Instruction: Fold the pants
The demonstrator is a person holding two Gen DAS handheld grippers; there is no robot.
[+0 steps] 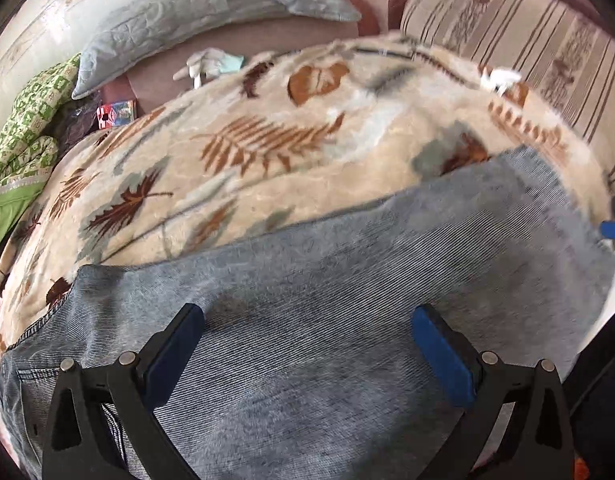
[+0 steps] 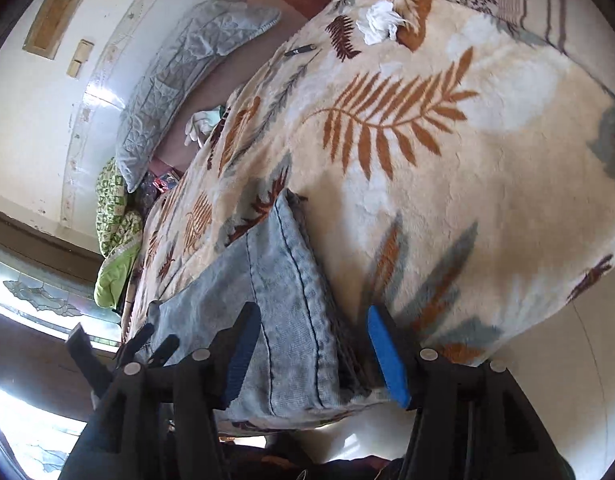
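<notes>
The faded light-blue denim pants [image 1: 327, 300] lie flat along the near edge of a cream plush blanket with brown and grey-blue leaf prints [image 1: 235, 152], folded into a long band; in the right wrist view their stitched end [image 2: 291, 280] sits just inside the blanket's near border. Beyond them the blanket is broad and bare. At its far edge lie a crumpled white tissue [image 2: 377, 24] and a small dark pen-like thing [image 2: 300, 50]. A grey-blue quilted pillow [image 1: 211, 20] lies along the far left wall, a striped beige cushion [image 1: 527, 60] at far right, and a green patterned cloth [image 1: 27, 132] at left.

The left gripper [image 1: 307, 326] hangs over the denim with jaws spread wide, nothing between them. The right gripper [image 2: 313, 340] straddles the pants' end, jaws apart and not pressing the cloth.
</notes>
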